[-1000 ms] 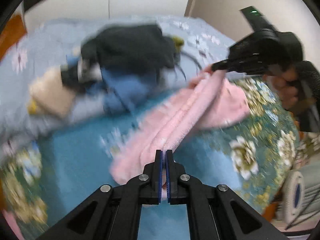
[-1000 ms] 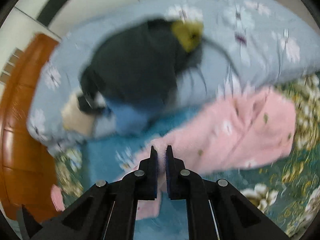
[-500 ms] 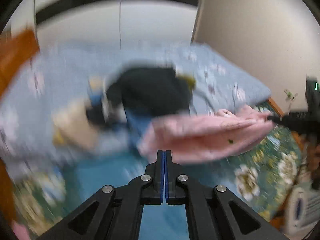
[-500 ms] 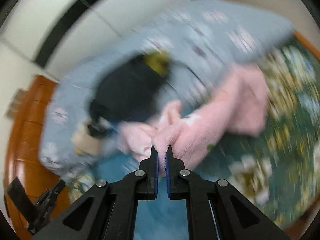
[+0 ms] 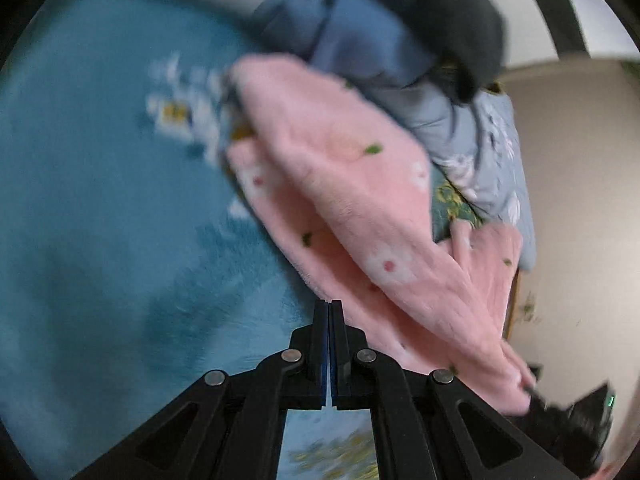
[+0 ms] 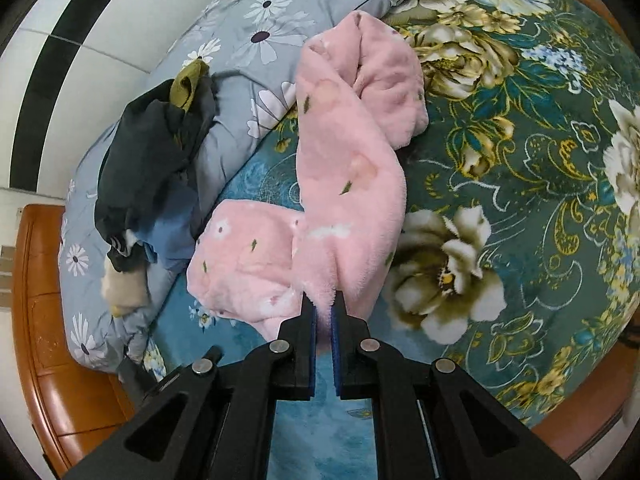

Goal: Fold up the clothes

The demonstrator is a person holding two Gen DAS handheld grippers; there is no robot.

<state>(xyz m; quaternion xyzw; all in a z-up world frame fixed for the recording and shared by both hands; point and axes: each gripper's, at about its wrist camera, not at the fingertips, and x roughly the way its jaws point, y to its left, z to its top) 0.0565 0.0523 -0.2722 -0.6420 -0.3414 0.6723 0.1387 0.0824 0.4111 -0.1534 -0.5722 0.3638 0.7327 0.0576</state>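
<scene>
**Bedroom setting, indoor light**

Bed [image 6: 520, 184] filled most of the right wrist view, covered by a teal floral blanket [image 6: 500, 128] with large cream and gold blooms. Grey-blue daisy-print quilt [image 6: 280, 12] lay bunched along its far side. Orange-brown wooden bed frame [image 6: 44, 320] showed at left and lower right. White wall [image 6: 100, 64] carried a black stripe [image 6: 48, 56]. Beige wall [image 5: 572, 200] stood beyond the bed in the blurred left wrist view.

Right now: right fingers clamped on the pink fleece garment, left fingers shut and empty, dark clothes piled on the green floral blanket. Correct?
One error: the pile of dark clothes lies on the grey daisy-print quilt, not on the green floral blanket; the right wrist view shows it. The rest holds: the right gripper is clamped on the pink fleece garment, and the left gripper is shut and empty.
</scene>
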